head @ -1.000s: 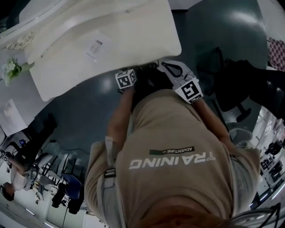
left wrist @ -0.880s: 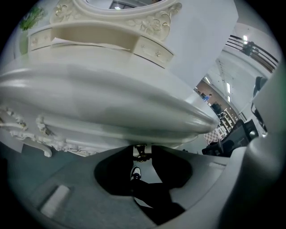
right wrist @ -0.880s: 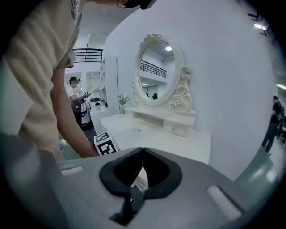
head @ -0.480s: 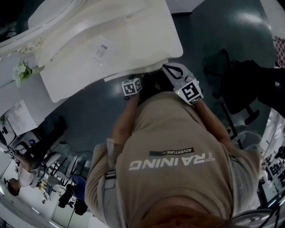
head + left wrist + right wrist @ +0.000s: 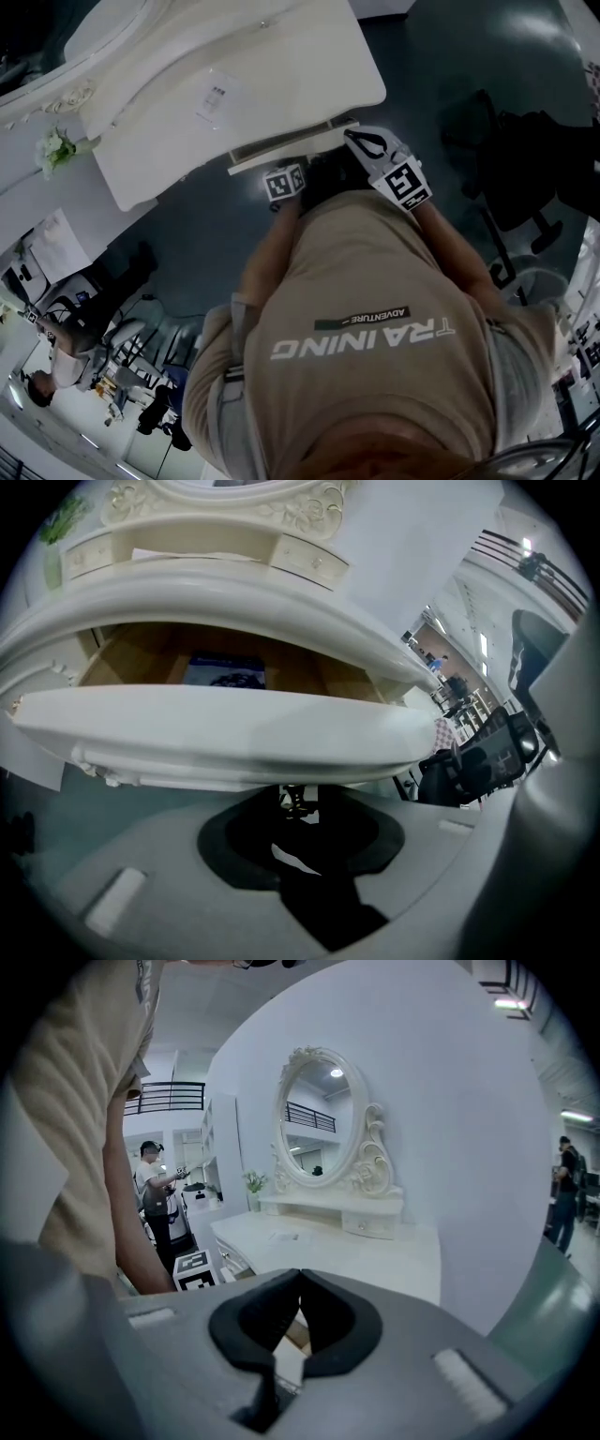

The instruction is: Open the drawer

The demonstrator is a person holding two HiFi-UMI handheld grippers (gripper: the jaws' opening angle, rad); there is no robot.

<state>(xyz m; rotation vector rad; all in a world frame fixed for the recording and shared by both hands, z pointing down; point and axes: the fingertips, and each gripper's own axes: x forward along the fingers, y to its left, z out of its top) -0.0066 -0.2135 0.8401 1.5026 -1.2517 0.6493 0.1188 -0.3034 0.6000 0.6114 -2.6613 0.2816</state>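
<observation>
Overhead, the drawer (image 5: 286,148) juts from the desk's (image 5: 281,84) front edge, with my left tool (image 5: 284,184) at it. Left gripper view: that tool pinches the drawer's knob (image 5: 294,797). Right gripper view: my right tool (image 5: 300,1288) is closed, holding nothing.

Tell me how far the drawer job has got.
Done: the drawer is partway out from under the tabletop; its wooden inside and a blue item show. In hand: the left gripper looks shut on the handle under the drawer front. The right gripper is shut and empty. Left: probably a further pull, then letting go.
</observation>
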